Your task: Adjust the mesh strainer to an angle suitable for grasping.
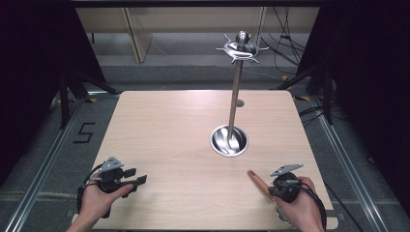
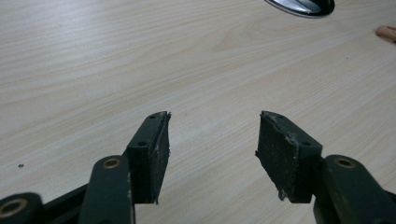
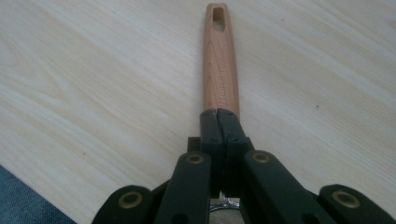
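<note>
The right claw is closed tight, its two black jaws meeting over the near end of a wooden handle that runs forward from them just above the tabletop; the far end of the handle has a slot cut through it, presumably for hanging. In the high view the same handle pokes out up and to the left from the right claw near the front right of the tabletop, while the left claw sits at the front left. In its own view the left claw stands wide open with nothing between its worn pads, over bare wood. Beyond, a tall metal stand rises from a round steel base, with hooked arms at the top. The handle looks like light, stiff, smooth wood, so it should not bend or crush, but its tapered, polished sides could slip or swivel in a narrow grip. A glint of metal under the jaws hints at a utensil head behind them, though I cannot tell what it is. Holding close to that heavier end seems sensible, leaving the slotted tip free.
</note>
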### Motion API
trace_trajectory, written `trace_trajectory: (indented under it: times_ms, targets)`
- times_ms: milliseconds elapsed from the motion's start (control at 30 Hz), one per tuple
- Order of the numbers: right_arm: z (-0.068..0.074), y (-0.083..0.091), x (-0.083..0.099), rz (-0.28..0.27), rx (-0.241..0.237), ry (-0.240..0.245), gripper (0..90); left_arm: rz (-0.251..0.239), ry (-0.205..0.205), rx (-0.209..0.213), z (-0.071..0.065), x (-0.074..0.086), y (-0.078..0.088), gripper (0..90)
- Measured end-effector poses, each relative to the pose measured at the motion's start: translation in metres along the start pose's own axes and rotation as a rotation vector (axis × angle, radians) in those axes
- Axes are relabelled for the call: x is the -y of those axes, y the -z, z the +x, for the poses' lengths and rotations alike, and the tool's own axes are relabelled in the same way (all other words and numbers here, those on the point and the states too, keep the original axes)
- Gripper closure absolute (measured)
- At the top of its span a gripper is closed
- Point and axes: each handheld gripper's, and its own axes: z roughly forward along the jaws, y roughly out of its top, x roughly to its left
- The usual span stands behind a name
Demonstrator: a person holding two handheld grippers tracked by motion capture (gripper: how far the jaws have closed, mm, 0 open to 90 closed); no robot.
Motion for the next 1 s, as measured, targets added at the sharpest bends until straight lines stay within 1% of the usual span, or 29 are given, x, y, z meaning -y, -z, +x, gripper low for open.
trace_trajectory:
  times_ms: [33,67,100,133,167,200,233,267,300,333,367,400,433,467,533,567,600,633,667,700,733,800,833,867,900,933,967,1000]
  targets:
    - [0.001,-0.001,-0.002,0.003,-0.009,0.004,90.0,-0.01,0.004,0.001,-0.001,0.0,-0.001,43.2]
    - [0.002,-0.001,-0.004,0.003,-0.018,0.014,90.0,-0.005,0.006,-0.003,-0.001,0.001,0.0,43.3]
    - [0.005,-0.002,-0.008,0.025,-0.036,0.005,90.0,0.004,0.003,-0.008,-0.001,0.001,0.0,43.4]
    - [0.005,-0.002,-0.008,0.025,-0.036,0.005,90.0,0.004,0.003,-0.008,-0.001,0.001,0.0,43.5]
    - [0.009,-0.006,-0.016,0.047,-0.056,0.015,90.0,0.002,0.014,-0.007,-0.001,0.001,-0.002,43.6]
    - [0.009,-0.006,-0.016,0.047,-0.056,0.015,90.0,0.002,0.014,-0.007,-0.001,0.001,-0.002,43.9]
    - [0.01,-0.008,-0.019,0.059,-0.053,0.02,90.0,0.018,0.016,-0.007,-0.001,0.0,0.0,43.9]
    - [0.014,-0.013,-0.024,0.077,-0.06,0.048,90.0,0.021,0.014,-0.009,-0.001,0.0,0.0,44.0]
    - [0.018,-0.021,-0.03,0.117,-0.068,0.064,90.0,0.032,0.001,-0.007,-0.002,-0.001,0.002,43.9]
    - [0.018,-0.021,-0.03,0.117,-0.068,0.064,90.0,0.032,0.001,-0.007,-0.002,-0.001,0.002,43.9]
    - [0.02,-0.031,-0.036,0.151,-0.069,0.095,90.0,0.031,0.001,-0.004,-0.003,-0.001,0.0,43.8]
    - [0.02,-0.031,-0.036,0.151,-0.069,0.095,90.0,0.031,0.001,-0.004,-0.003,-0.001,0.0,43.8]
    - [0.02,-0.04,-0.042,0.169,-0.066,0.105,90.0,0.025,0.007,0.0,-0.004,0.0,-0.001,43.8]
    - [0.02,-0.042,-0.044,0.179,-0.074,0.105,90.0,0.025,0.007,0.0,-0.004,0.0,-0.001,43.8]
    - [0.02,-0.044,-0.047,0.186,-0.069,0.106,90.0,0.029,0.004,0.003,-0.003,-0.001,-0.001,43.8]
    - [0.021,-0.046,-0.049,0.193,-0.069,0.103,90.0,0.016,0.016,0.005,-0.003,-0.001,-0.001,43.8]
    - [0.02,-0.047,-0.052,0.2,-0.069,0.095,90.0,0.026,0.025,0.004,-0.002,-0.002,0.0,43.8]
    - [0.02,-0.052,-0.055,0.219,-0.069,0.077,90.0,0.016,0.035,0.0,-0.001,-0.003,0.0,43.7]
    - [0.02,-0.052,-0.055,0.219,-0.069,0.077,90.0,0.022,0.019,-0.008,0.001,-0.003,0.001,43.7]
    - [0.015,-0.058,-0.059,0.224,-0.059,0.096,90.0,0.015,0.042,-0.008,0.002,-0.003,0.001,43.7]
    - [0.016,-0.058,-0.06,0.228,-0.069,0.07,90.0,0.005,0.048,-0.01,0.002,-0.003,0.001,43.7]
    - [0.015,-0.058,-0.062,0.239,-0.066,0.069,90.0,0.012,0.046,-0.01,0.003,-0.003,0.001,43.7]
    - [0.014,-0.059,-0.064,0.237,-0.056,0.072,90.0,0.004,0.045,-0.006,0.003,-0.003,0.001,43.7]
    - [0.013,-0.06,-0.065,0.234,-0.054,0.054,90.0,0.006,0.039,-0.007,0.002,-0.003,0.001,43.8]
    - [0.01,-0.061,-0.066,0.216,-0.054,0.076,90.0,0.014,0.027,-0.01,0.002,-0.003,0.001,44.1]
    - [0.01,-0.061,-0.066,0.23,-0.048,0.027,90.0,0.013,0.023,-0.007,0.002,-0.003,0.0,44.2]
    - [0.004,-0.061,-0.068,0.239,-0.021,-0.01,90.0,0.034,0.012,-0.011,0.002,-0.003,0.001,44.4]
    - [0.004,-0.061,-0.068,0.239,-0.021,-0.01,90.0,0.034,0.012,-0.011,0.002,-0.003,0.001,44.4]
